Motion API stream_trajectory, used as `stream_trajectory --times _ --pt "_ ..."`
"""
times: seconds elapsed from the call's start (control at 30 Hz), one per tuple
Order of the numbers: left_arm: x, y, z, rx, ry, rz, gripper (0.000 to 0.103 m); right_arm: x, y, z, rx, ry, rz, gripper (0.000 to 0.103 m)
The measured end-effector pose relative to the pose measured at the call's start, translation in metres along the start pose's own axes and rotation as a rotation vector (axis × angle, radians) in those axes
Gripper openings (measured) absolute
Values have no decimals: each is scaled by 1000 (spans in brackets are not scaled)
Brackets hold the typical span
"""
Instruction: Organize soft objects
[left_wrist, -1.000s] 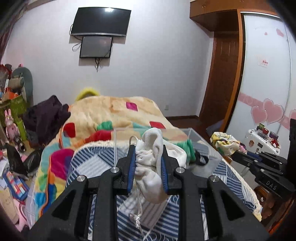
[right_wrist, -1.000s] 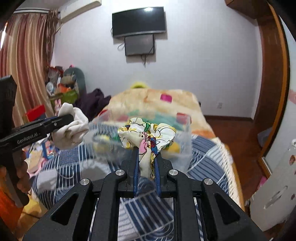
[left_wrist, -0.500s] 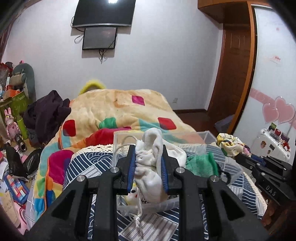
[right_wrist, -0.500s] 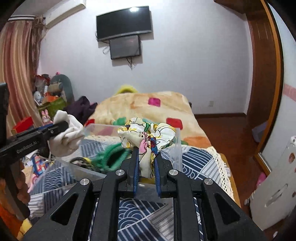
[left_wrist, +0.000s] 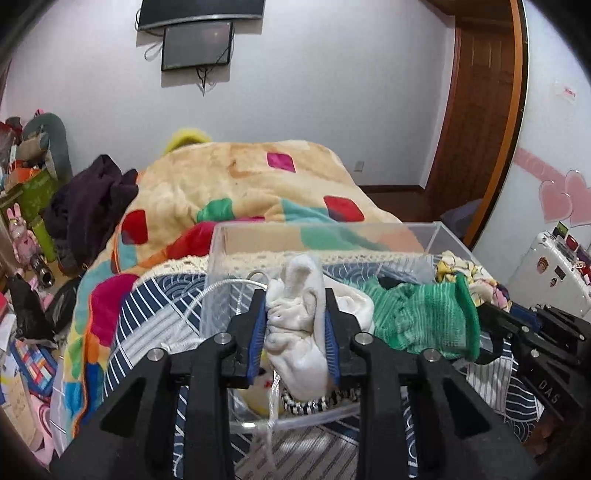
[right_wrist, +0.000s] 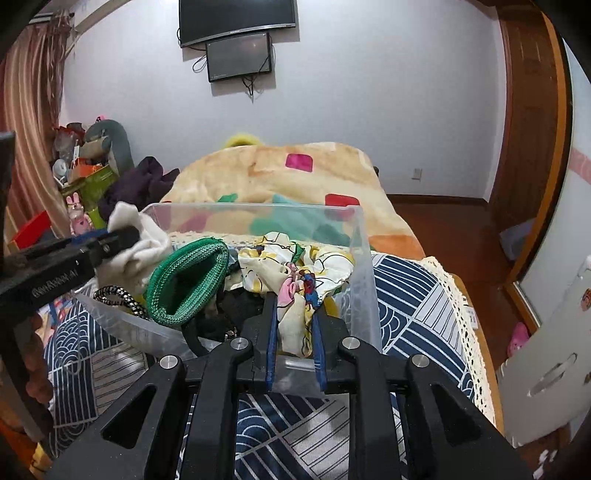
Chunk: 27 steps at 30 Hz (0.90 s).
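Observation:
A clear plastic bin (left_wrist: 221, 258) stands on the bed, with a green knitted piece (left_wrist: 417, 317) and a black-and-white cord (right_wrist: 114, 295) inside. My left gripper (left_wrist: 294, 299) hangs over the bin's left part. Its jaws are opening, with a white drawstring cloth (left_wrist: 295, 332) still touching both pads. My right gripper (right_wrist: 295, 301) is at the bin's near right corner (right_wrist: 364, 295). Its jaws are opening too, around a patterned yellow-and-white cloth (right_wrist: 291, 258) that bunches above the fingertips. In the right wrist view the left gripper (right_wrist: 110, 240) and its white cloth (right_wrist: 140, 251) show at the left.
The bin rests on a navy patterned bedspread (right_wrist: 413, 295). Behind it lies a colourful blanket (left_wrist: 240, 177) and a heap of dark clothes (left_wrist: 92, 199). Toys and boxes crowd the floor at the left (left_wrist: 26, 236). A white case (left_wrist: 546, 266) stands at the right.
Both grippers moved forward and down, from in front of the bin to over it. The jaws of each now stand slightly wider around their cloth.

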<state>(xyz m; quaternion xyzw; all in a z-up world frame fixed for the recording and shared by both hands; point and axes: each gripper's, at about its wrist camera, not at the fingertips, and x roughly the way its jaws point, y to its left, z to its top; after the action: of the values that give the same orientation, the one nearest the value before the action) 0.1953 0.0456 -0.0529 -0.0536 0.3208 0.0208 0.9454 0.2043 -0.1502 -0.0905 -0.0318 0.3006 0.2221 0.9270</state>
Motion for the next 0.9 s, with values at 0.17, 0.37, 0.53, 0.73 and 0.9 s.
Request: stream_trajectory --times 0.17,0.37,0.53,0.73,0.9 --pt "-8 -1 -5 11 -3 5 46 -7 -3 1 5 0 -1 22" --pt "-36 -2 -7 19 -49 -26 57 -24 -2 3 -13 -46 -9 34" --pt "-65 -7 -10 34 -96 -66 60 -45 1 9 -30 -106 -13 36" --pt "-112 -14 -11 44 -192 -97 60 -74 7 16 -43 -189 -1 38" --pt "-152 -19 -12 48 -277 -115 60 -105 15 22 -54 -274 32 38"
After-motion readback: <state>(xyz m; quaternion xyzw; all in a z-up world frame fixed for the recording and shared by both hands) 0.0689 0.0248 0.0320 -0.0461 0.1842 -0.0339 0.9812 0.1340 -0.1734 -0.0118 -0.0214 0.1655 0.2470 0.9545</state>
